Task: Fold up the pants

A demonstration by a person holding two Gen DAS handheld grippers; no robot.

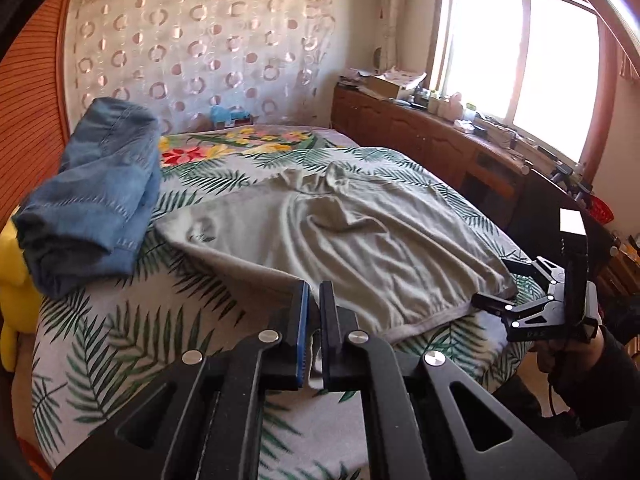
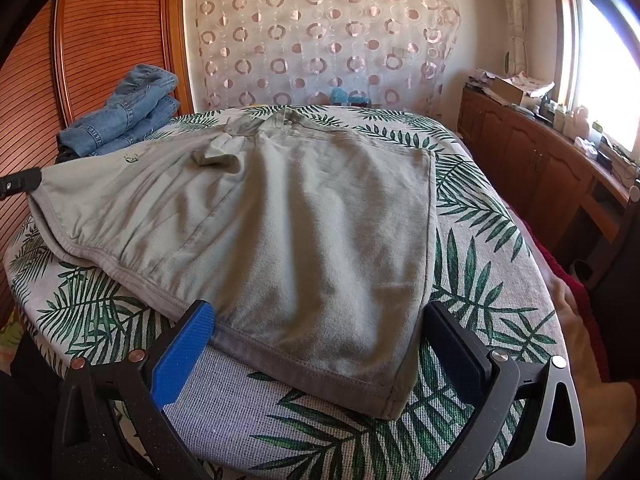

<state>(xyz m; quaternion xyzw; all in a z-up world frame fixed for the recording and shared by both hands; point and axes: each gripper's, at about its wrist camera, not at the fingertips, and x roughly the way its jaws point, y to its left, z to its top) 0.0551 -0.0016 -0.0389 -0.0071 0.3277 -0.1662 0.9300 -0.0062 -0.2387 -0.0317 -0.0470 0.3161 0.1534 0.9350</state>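
Grey-green pants lie spread on the bed, also in the right wrist view. My left gripper is shut on the pants' near edge, cloth pinched between its pads. In the right wrist view its tip shows at the pants' left corner. My right gripper is open wide, its blue pad and black pad straddling the hem of one leg. It also shows in the left wrist view at the pants' right corner.
Folded blue jeans sit on the bed at the left, also in the right wrist view. The bed has a leaf-print cover. A wooden cabinet with clutter runs under the window at the right. A yellow object lies at the left edge.
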